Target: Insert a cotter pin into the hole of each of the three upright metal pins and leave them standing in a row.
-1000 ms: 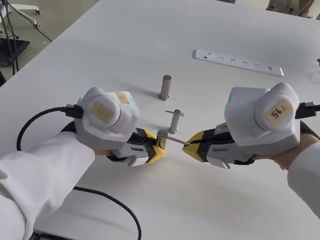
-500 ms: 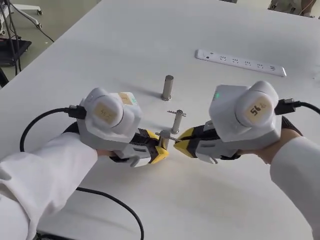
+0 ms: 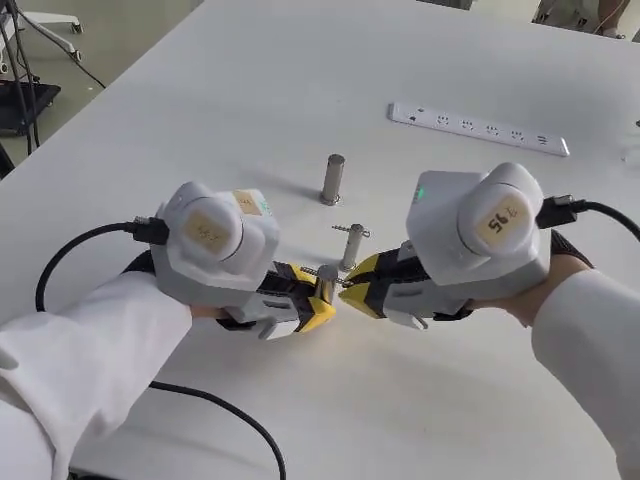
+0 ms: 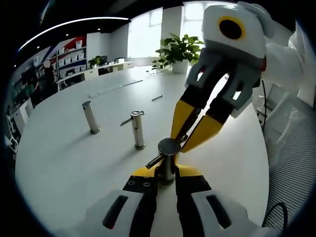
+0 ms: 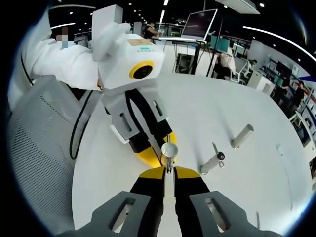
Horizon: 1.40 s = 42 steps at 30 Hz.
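Cotter pin (image 4: 153, 161) lies level through the upright nearest metal pin (image 4: 169, 157).
Left gripper (image 3: 318, 300) fingers clench that pin's base on the tabletop (image 3: 300, 100); right gripper (image 3: 352, 288) fingers, clamped on the cotter pin, face it head-on, so a push would run along its long axis toward the left gripper.

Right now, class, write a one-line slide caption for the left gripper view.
Left gripper grips a metal pin while the right gripper holds a cotter pin in its hole.

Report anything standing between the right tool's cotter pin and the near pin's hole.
Nothing visible does. The cotter pin, held by the right tool, already pokes through the near pin, which the left tool clamps.
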Each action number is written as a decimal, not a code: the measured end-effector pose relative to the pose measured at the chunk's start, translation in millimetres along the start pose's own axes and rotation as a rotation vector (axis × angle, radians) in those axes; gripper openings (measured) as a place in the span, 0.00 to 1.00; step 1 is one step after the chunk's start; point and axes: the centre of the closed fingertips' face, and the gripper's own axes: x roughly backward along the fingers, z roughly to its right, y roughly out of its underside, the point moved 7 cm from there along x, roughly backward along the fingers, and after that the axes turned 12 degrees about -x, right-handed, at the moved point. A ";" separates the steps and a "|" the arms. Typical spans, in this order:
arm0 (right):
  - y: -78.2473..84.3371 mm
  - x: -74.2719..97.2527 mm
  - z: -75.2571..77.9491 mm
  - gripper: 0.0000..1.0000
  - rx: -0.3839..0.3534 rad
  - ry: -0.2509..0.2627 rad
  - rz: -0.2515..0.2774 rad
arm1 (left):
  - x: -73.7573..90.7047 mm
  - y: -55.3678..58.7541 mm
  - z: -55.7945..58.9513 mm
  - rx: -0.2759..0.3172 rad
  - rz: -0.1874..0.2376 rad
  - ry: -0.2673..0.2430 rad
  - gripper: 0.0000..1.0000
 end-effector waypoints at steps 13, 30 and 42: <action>-0.3 2.5 -3.1 0.00 0.023 -0.013 -0.025 | 0.7 0.8 0.9 0.001 0.002 0.003 0.12; -10.5 -5.1 -4.3 0.00 0.129 -0.045 -0.076 | 1.3 1.1 1.0 -0.004 0.004 0.004 0.12; -9.3 -1.3 0.4 0.19 0.050 -0.034 -0.038 | 3.7 -3.4 0.2 -0.051 -0.004 0.024 0.21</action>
